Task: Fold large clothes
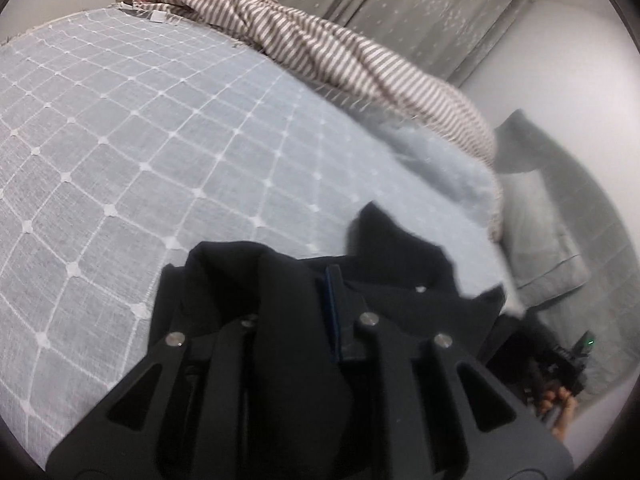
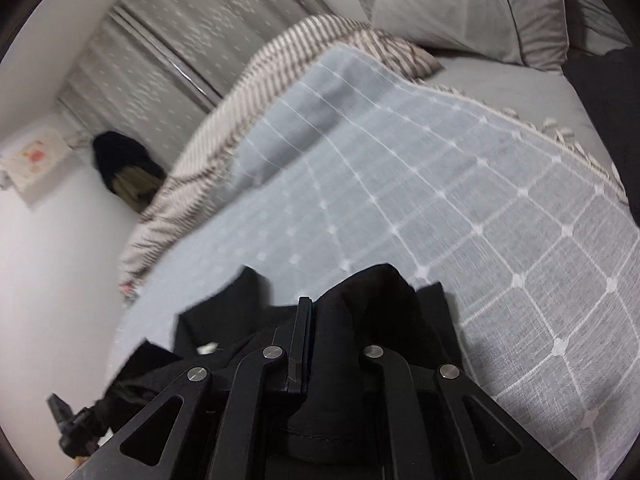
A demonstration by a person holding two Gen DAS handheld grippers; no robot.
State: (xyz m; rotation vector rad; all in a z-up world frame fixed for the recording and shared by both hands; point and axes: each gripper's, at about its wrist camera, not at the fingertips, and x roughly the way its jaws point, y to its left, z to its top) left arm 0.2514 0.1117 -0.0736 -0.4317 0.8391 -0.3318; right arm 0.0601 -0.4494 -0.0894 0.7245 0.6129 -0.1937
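Observation:
A black garment (image 1: 400,248) hangs bunched over my left gripper (image 1: 300,284), which is shut on a fold of it. The cloth hides the left finger; only the right finger's edge shows. The gripper is low over a light blue checked bedspread (image 1: 160,140). In the right wrist view the same black garment (image 2: 372,292) is pinched in my right gripper (image 2: 328,308), shut on the fabric, which covers the right finger. The garment spans between both grippers, and its lower part trails onto the bedspread (image 2: 480,200).
A brown-and-white striped blanket (image 1: 320,48) lies crumpled along the bed's far edge, before grey patterned curtains (image 1: 400,4). Grey pillows (image 2: 460,12) sit at the bed's head. Dark clothes (image 2: 120,160) are heaped by the white wall. A hand (image 1: 560,404) holds the other gripper at lower right.

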